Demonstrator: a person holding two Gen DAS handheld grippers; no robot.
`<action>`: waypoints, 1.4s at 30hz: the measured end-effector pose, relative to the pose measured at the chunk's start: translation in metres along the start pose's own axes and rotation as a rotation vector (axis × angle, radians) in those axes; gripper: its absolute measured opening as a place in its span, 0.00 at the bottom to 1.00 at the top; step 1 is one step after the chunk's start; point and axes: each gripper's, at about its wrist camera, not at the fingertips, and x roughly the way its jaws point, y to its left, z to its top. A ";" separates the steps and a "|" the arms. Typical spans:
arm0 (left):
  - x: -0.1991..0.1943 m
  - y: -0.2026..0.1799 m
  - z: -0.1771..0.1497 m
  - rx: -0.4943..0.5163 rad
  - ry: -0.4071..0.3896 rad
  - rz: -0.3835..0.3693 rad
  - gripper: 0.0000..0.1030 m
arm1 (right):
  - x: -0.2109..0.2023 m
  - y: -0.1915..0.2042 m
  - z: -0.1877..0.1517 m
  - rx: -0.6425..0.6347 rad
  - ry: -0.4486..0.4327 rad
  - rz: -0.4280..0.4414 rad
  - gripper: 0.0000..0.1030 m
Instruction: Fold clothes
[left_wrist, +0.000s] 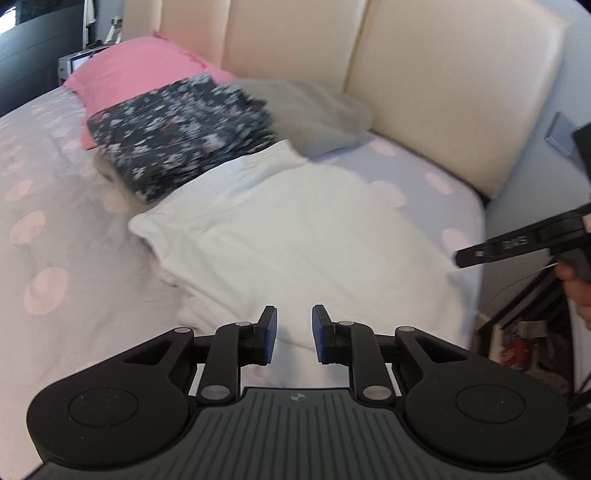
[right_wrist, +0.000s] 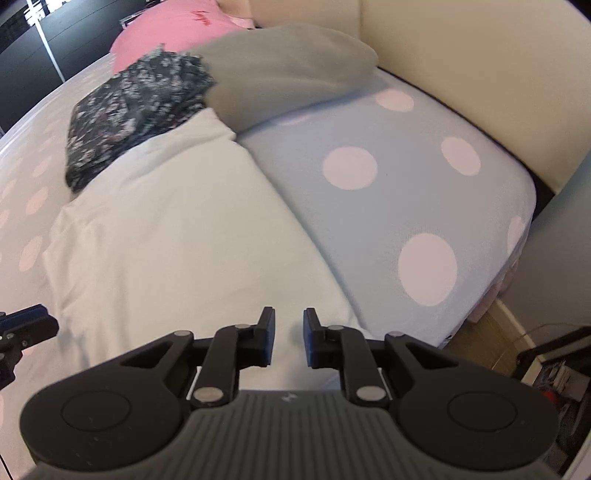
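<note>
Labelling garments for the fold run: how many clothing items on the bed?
3. White garment spread flat nearest the tongs; dark floral folded garment behind it, next to the pink pillow; grey garment by the headboard. More could be hidden underneath.

This was a bedroom in a home. A bed (right_wrist: 424, 177) filled the view, made up with a pale blue sheet dotted with pink circles, and a cream padded headboard (left_wrist: 424, 92) stood behind it. A pink pillow (left_wrist: 140, 70) and a grey pillow (right_wrist: 288, 70) lay at the head. Folded clothes rested on the sheet: a dark floral garment (left_wrist: 181, 129) and a white garment (left_wrist: 295, 229).
</note>
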 end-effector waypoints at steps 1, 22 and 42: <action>-0.004 -0.007 -0.003 0.008 -0.006 -0.022 0.20 | -0.006 0.004 -0.001 -0.019 -0.003 -0.007 0.17; 0.007 0.005 -0.057 -0.253 0.054 -0.051 0.03 | -0.016 0.032 -0.035 0.223 0.092 0.007 0.30; 0.040 0.019 -0.040 -0.477 0.093 -0.145 0.04 | 0.025 0.035 -0.032 0.235 0.103 0.144 0.29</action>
